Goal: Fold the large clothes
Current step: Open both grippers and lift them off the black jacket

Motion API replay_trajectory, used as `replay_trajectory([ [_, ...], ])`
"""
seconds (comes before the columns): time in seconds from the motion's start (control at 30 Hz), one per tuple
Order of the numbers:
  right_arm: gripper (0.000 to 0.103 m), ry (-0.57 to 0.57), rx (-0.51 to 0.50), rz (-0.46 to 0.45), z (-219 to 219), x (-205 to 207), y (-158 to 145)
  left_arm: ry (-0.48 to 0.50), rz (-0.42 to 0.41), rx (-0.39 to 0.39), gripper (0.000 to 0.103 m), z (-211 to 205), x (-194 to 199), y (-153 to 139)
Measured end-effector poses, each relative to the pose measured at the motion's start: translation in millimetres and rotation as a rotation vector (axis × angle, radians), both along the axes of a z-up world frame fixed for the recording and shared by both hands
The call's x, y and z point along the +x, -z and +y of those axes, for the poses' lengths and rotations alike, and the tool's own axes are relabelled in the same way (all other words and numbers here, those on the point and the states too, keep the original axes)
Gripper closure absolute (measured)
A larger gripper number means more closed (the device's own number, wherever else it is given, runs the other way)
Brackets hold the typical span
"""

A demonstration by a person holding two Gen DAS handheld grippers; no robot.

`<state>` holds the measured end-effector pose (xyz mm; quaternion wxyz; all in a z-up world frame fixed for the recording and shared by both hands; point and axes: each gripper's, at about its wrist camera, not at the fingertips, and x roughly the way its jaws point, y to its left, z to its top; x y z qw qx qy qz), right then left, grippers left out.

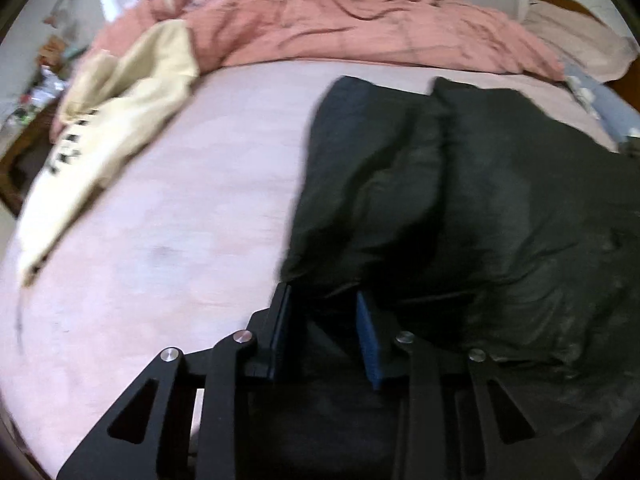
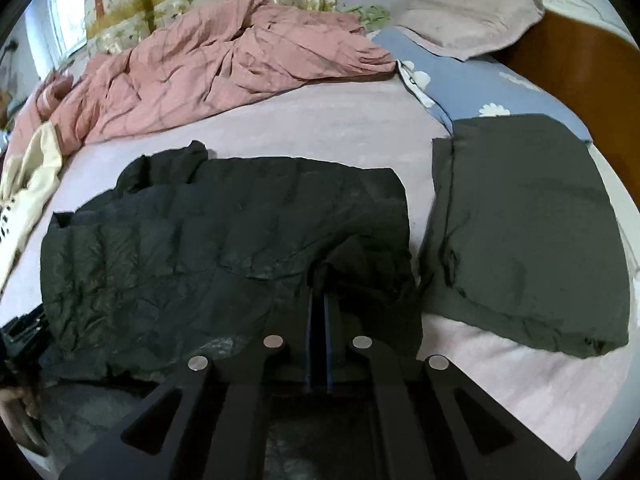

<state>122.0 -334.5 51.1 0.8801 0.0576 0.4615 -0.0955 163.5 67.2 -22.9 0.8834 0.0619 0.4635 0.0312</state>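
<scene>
A black quilted jacket [image 1: 480, 208] [image 2: 200, 248] lies spread and creased on the pale pink bed sheet [image 1: 180, 240] [image 2: 340, 120]. In the left wrist view my left gripper [image 1: 322, 292] sits at the jacket's near left corner. A thick fold of black fabric fills the gap between its blue pads [image 1: 370, 336]. In the right wrist view my right gripper [image 2: 320, 280] is at the jacket's near right edge, jaws almost together, pinching a raised ridge of the fabric.
A folded dark grey garment [image 2: 520, 232] lies right of the jacket. A cream garment [image 1: 120, 112] [image 2: 28, 184] is crumpled at the left. A rumpled pink duvet [image 1: 340, 20] [image 2: 200, 68] lies behind, with a blue floral pillow [image 2: 480, 84] and wooden headboard [image 2: 568, 64] at far right.
</scene>
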Motion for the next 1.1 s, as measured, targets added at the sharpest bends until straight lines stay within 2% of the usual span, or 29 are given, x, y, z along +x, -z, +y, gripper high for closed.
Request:
replay_trajectory([
  [0.03, 0.082, 0.012, -0.017, -0.012, 0.8, -0.2, -0.6, -0.031, -0.01, 0.031, 0.071, 4.0, -0.9, 0.4],
  [0.13, 0.072, 0.002, -0.054, -0.091, 6.7, -4.1, -10.7, -0.155, -0.056, 0.105, 0.07, 21.8, -2.7, -4.8],
  [0.2, 0.054, -0.084, -0.042, -0.111, 17.5, -3.2, -13.0, -0.204, -0.137, 0.097, 0.071, 33.0, -12.6, -18.3],
  [0.23, 0.043, -0.122, -0.039, -0.11, 22.2, -1.6, -12.0, -0.187, -0.174, 0.073, 0.068, 35.8, -17.7, -25.1],
  [0.3, 0.042, -0.211, -0.047, -0.061, 37.9, 4.8, -0.7, -0.099, -0.219, -0.016, 0.06, 37.2, -27.1, -37.8],
  [0.33, 0.042, -0.238, -0.047, -0.022, 43.4, 8.0, 7.4, -0.042, -0.218, -0.085, 0.055, 37.7, -31.7, -42.5],
  [0.43, 0.042, -0.291, -0.074, 0.128, 57.4, 20.1, 39.0, 0.173, -0.126, -0.299, 0.05, 30.1, -39.6, -43.3],
  [0.47, 0.042, -0.301, -0.094, 0.158, 60.8, 22.8, 47.8, 0.209, -0.107, -0.318, 0.047, 24.8, -41.1, -42.3],
  [0.5, 0.042, -0.307, -0.118, 0.171, 63.9, 25.2, 55.1, 0.239, -0.08, -0.319, 0.039, 18.3, -39.8, -40.0],
  [0.53, 0.042, -0.307, -0.128, 0.172, 65.5, 25.0, 58.7, 0.269, -0.044, -0.302, 0.034, 8.0, -36.5, -34.7],
  [0.57, 0.042, -0.303, -0.133, 0.171, 66.6, 27.7, 62.5, 0.278, -0.012, -0.262, 0.034, -2.3, -31.5, -26.9],
  [0.63, 0.042, -0.286, -0.124, 0.157, 65.9, 31.4, 65.4, 0.224, 0.057, -0.121, 0.035, -16.6, -17.1, -4.1],
  [0.67, 0.042, -0.277, -0.118, 0.145, 65.4, 33.3, 65.4, 0.199, 0.071, -0.083, 0.036, -19.2, -10.6, 3.7],
  [0.7, 0.042, -0.269, -0.113, 0.132, 65.0, 34.7, 64.0, 0.182, 0.073, -0.083, 0.036, -17.9, -5.9, 8.5],
  [0.83, 0.042, -0.248, -0.108, 0.055, 63.6, 34.8, 52.6, 0.063, 0.014, -0.145, 0.04, 1.7, 8.8, -3.6],
  [0.97, 0.042, -0.249, -0.116, -0.052, 63.9, 26.1, 31.1, -0.083, 0.004, -0.302, 0.041, 44.5, 28.1, -0.4],
  [1.1, 0.042, -0.193, -0.141, -0.057, 52.5, 29.9, 26.0, -0.153, -0.029, -0.348, 0.046, 62.6, 22.9, 2.8],
])
